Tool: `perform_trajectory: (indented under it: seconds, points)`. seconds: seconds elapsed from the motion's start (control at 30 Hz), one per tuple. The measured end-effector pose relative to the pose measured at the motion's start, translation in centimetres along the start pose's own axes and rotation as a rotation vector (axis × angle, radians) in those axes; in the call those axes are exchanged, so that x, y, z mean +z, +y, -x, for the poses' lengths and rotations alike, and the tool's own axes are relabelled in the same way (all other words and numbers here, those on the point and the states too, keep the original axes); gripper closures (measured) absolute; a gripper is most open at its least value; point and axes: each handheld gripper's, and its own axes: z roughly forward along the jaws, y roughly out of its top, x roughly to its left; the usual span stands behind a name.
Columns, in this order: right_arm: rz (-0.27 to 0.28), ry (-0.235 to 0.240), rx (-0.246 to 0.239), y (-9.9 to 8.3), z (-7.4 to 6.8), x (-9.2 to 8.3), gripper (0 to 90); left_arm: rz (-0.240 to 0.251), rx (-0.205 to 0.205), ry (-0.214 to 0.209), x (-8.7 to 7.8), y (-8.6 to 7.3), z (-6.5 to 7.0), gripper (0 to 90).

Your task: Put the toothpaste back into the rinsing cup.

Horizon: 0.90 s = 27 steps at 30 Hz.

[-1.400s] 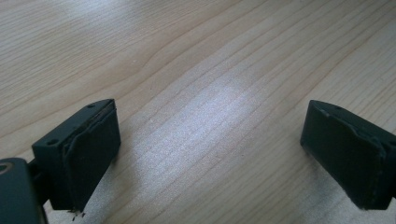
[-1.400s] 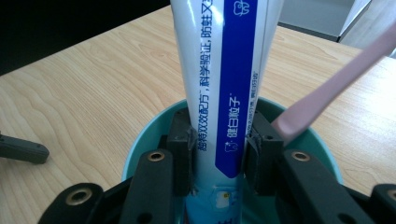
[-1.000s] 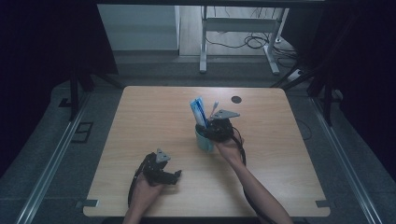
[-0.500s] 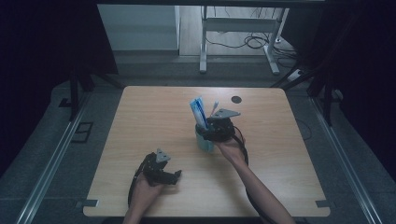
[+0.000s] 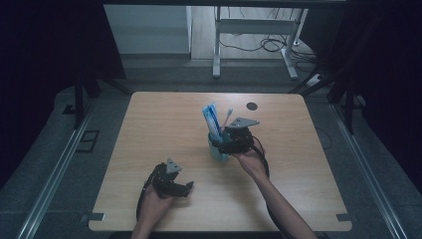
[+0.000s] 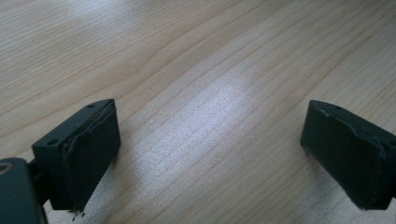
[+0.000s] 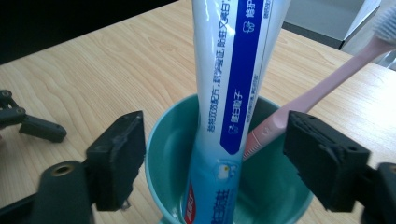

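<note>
Above the teal cup (image 7: 224, 186), right gripper (image 7: 229, 154) jaws just opening, wide, empty.

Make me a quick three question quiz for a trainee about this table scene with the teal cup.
1. True or false: the white and blue toothpaste tube stands inside the round teal cup.
2. What leans on the cup's rim beside the tube? A) a metal spoon B) a pink plastic toothbrush C) a black marker
3. What lies between the jaws of the left gripper?

Key:
1. True.
2. B.
3. Nothing but the bare light wooden table; the jaws stand wide apart. The right gripper has just been opening, its jaws either side of the cup and clear of the tube and toothbrush.
</note>
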Motion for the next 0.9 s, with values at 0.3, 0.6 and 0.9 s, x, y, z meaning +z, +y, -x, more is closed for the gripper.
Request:
perform_trajectory:
  seconds: [0.3, 0.6, 0.9]
  points:
    - [-0.011, 0.006, -0.013, -0.4, 0.1, -0.6, 14.1, 0.0, 0.003, 0.0, 0.0, 0.0, 0.0, 4.9]
    - [-0.012, 0.003, -0.022, -0.6, 0.0, -1.8, 12.9, 0.0, 0.003, 0.0, 0.0, 0.0, 0.0, 4.9]
    - [-0.035, -0.001, -0.028, -0.9, 0.1, -3.0, 10.7, 0.001, -0.001, 0.0, 0.0, 0.0, 0.0, 4.9]
